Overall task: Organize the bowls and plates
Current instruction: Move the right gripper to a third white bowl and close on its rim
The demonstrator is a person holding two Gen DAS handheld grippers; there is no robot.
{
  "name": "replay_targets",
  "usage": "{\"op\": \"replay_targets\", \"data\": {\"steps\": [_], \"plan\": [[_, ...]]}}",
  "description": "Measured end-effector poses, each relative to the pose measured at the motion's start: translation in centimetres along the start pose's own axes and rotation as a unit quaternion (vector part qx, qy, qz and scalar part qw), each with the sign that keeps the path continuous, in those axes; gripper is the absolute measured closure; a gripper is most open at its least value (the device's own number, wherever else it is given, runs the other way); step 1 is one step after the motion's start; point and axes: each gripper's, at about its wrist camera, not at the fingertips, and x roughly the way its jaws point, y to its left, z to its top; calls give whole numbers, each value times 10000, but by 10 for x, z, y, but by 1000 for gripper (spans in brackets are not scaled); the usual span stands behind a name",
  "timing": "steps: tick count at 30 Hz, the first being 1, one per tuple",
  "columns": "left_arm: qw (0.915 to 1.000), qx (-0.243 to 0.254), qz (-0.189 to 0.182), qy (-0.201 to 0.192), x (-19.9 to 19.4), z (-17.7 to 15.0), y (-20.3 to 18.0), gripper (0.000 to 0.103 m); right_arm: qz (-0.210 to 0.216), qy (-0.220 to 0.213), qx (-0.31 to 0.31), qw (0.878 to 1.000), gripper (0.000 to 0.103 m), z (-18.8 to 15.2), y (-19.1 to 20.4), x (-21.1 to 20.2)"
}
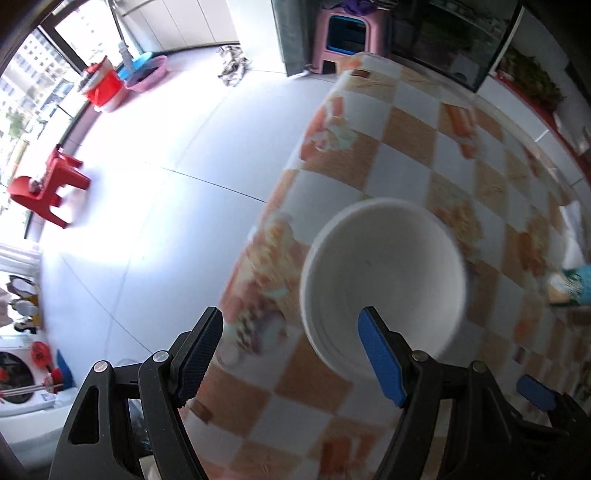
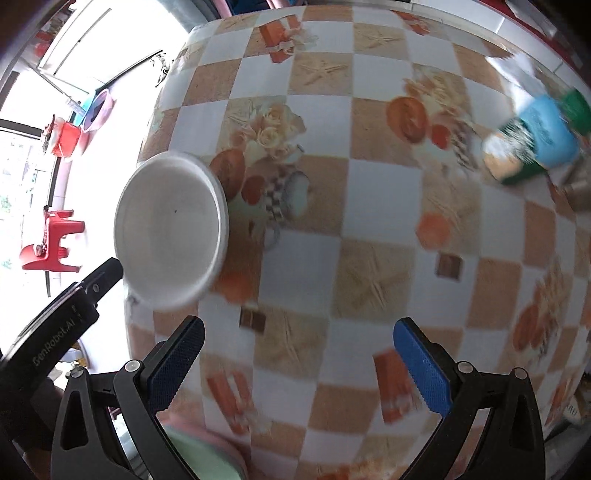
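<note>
A white bowl [image 1: 384, 280] stands upright on the checkered tablecloth [image 1: 406, 147], near the table's left edge. My left gripper [image 1: 291, 350] is open; its right finger reaches over the bowl's near rim, its left finger is outside the bowl, to its left. In the right wrist view the same bowl [image 2: 170, 232] sits at the left with the left gripper's finger [image 2: 103, 277] beside it. My right gripper [image 2: 299, 363] is open and empty above the cloth. A stack of green and pink plates [image 2: 207, 454] shows at the bottom edge, under its left finger.
A blue and green packet [image 2: 535, 140] lies on the table at the far right, also in the left wrist view [image 1: 572, 284]. The table's left edge [image 1: 266, 229] drops to a grey tiled floor with a red stool [image 1: 48, 184], red bucket [image 1: 103, 88] and pink stool [image 1: 347, 33].
</note>
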Motion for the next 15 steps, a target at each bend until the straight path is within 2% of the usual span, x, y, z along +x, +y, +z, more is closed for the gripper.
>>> {"op": "replay_targets", "data": {"steps": [3,8,11,13,14,15], "plan": [[9996,107,209,-145,12,8,-3,24,105,15,-10,9999,0,9,4,11],[9998,65,159,-72,35,18,-3,24,110,-42,-94,9999,0,19,10,24],[9995,179,257,-42,45,22,-9,24,138,-42,-118,9998,0,24,14,32],[9994,203,277,15,50,23,-8,25,118,-100,-144,9998,5,25,16,34],[9994,201,279,53,53,23,-8,31,122,-136,-160,9997,11,25,17,34],[9995,215,219,91,55,22,-8,35,127,-155,-162,9997,26,25,17,34]]}}
